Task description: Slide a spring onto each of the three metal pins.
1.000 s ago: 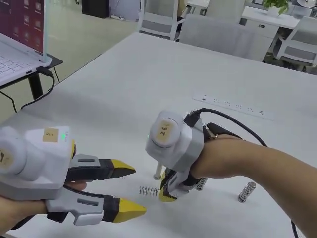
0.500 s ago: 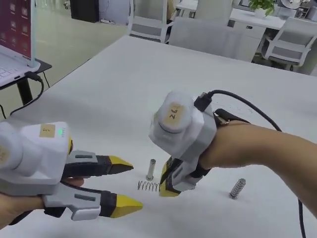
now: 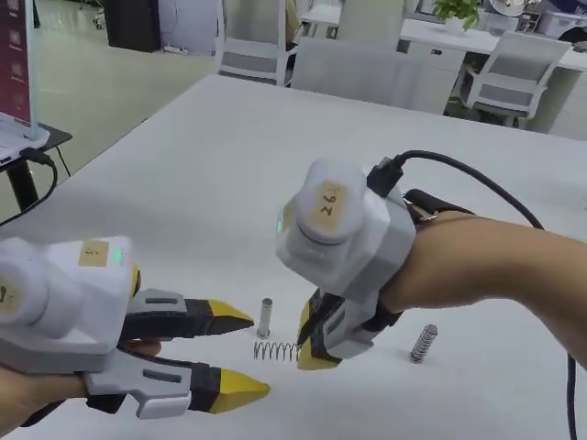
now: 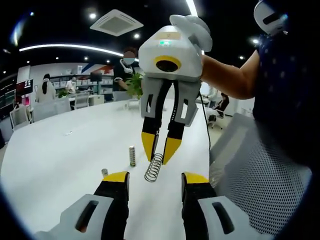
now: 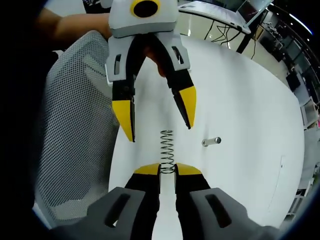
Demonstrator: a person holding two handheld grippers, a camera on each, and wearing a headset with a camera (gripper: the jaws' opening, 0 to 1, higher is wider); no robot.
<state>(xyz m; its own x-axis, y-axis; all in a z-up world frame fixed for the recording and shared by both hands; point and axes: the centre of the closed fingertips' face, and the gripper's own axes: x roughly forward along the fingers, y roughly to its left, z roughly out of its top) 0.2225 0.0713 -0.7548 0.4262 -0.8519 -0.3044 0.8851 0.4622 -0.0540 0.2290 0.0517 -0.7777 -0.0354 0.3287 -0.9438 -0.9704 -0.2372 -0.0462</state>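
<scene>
1. A person is working at a white table [image 3: 229, 156], holding a two-jaw gripper in each hand.
2. In the head view, the bare right forearm [image 3: 486, 266] is reaching in from the right. The wrist is bending so that the right gripper [image 3: 312, 353] is pointing steeply down at the tabletop.
3. The right gripper's yellow-tipped jaws are pinching one end of a thin wire spring [image 3: 275, 350]. The rest of the spring is sticking out low over the table towards the other gripper.
4. The left hand [image 3: 27, 399] is sitting at the lower left, fingers curling under the gripper body. It is holding the left gripper [image 3: 243, 353] nearly level and aiming it across at the spring.
5. The left gripper's jaws are standing wide apart, holding nothing. Their tips are framing the spring's free end without touching it.
6. A bare metal pin [image 3: 266, 318] is standing upright just behind the spring, between the two grippers.
7. A second, thicker spring [image 3: 422, 343] is standing upright to the right of the right gripper, apart from it.
8. A black cable [image 3: 477, 179] is arching from the top of the right gripper over the forearm.
</scene>
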